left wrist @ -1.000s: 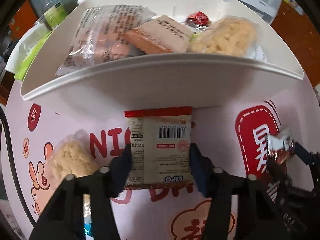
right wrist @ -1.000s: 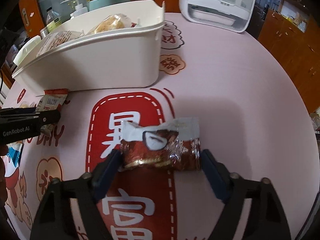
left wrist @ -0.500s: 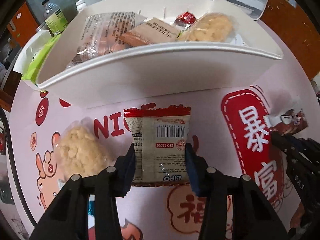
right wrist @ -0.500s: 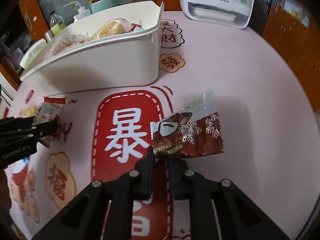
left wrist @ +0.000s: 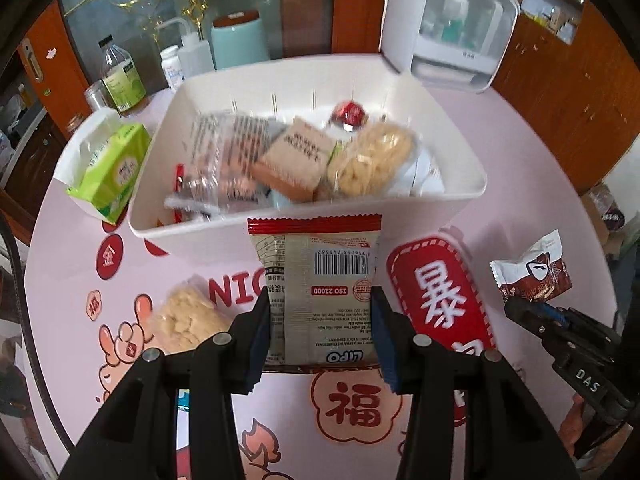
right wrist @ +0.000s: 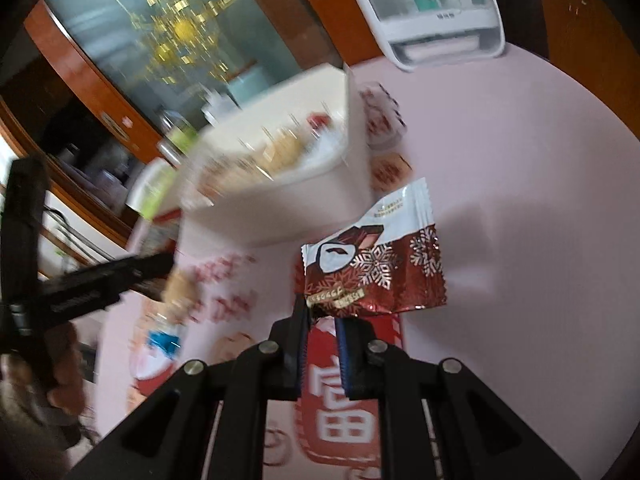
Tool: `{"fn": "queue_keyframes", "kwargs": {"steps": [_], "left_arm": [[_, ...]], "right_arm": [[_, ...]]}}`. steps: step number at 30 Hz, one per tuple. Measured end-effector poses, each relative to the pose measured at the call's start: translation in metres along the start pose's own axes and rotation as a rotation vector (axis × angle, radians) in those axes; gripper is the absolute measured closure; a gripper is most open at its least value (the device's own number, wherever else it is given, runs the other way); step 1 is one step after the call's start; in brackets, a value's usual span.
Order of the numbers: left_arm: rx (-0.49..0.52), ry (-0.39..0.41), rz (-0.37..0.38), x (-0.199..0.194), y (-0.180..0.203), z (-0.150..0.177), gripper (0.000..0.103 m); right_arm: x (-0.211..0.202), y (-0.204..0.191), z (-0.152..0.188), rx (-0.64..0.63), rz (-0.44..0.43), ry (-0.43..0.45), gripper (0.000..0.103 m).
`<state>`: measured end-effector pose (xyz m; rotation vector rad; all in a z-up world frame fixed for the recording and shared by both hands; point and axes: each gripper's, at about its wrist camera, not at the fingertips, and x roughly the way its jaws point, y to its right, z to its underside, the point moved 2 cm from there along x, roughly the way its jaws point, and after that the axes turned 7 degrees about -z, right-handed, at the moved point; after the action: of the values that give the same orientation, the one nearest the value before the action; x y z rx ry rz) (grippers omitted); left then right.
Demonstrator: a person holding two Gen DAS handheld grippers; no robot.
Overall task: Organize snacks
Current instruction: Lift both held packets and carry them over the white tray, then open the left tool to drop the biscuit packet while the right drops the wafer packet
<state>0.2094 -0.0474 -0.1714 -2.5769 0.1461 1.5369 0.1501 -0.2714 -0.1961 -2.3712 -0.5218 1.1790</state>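
- The left gripper (left wrist: 320,324) has its fingers (left wrist: 258,338) clamped on the two side edges of a beige biscuit packet (left wrist: 316,292) with a red top seal and a barcode — the packet hangs clear of the desk, its top edge overlapping the near wall of the bin.
- The right gripper (right wrist: 322,322) has its fingers (right wrist: 298,334) pressed together on the lower edge of a red-and-white chocolate wrapper (right wrist: 376,256), which is held in the air, tilted, above the desk.
- Just beyond the biscuit packet stands a white bin (left wrist: 444,208) holding several snacks — clear bags, an orange packet, a yellow puffed snack and a red sweet.
- On the pink printed desk (left wrist: 72,288), a yellow puffed snack (left wrist: 186,320) in clear wrap lies left of the left gripper.
- A green tissue pack (left wrist: 112,168) sits beside the bin's left end.
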Motion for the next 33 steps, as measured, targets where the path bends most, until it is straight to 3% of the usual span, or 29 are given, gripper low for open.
{"fn": "queue_keyframes", "kwargs": {"steps": [6, 17, 23, 25, 27, 29, 33], "left_arm": [[-0.005, 0.096, -0.026, -0.032, -0.012, -0.032, 0.059], [-0.020, 0.279, -0.124, -0.088, -0.039, -0.111, 0.059], [-0.045, 0.290, -0.177, -0.079, -0.043, -0.149, 0.058], [-0.055, 0.269, -0.211, -0.066, -0.044, -0.155, 0.049], [-0.058, 0.243, -0.219, -0.051, -0.044, -0.157, 0.013], [-0.064, 0.232, -0.226, -0.040, -0.045, -0.155, 0.011], [-0.077, 0.188, -0.204, -0.025, -0.048, -0.146, 0.011]], "right_arm": [[-0.013, -0.030, -0.029, -0.068, -0.041, 0.060, 0.090], [-0.012, -0.102, -0.109, -0.287, 0.071, 0.136, 0.090], [0.017, -0.125, -0.154, -0.334, 0.182, 0.125, 0.087], [0.034, -0.122, -0.165, -0.309, 0.218, 0.084, 0.085], [0.047, -0.117, -0.168, -0.299, 0.247, 0.035, 0.072], [0.060, -0.117, -0.168, -0.315, 0.287, 0.007, 0.058], [0.074, -0.120, -0.153, -0.383, 0.309, -0.048, 0.055]]}}
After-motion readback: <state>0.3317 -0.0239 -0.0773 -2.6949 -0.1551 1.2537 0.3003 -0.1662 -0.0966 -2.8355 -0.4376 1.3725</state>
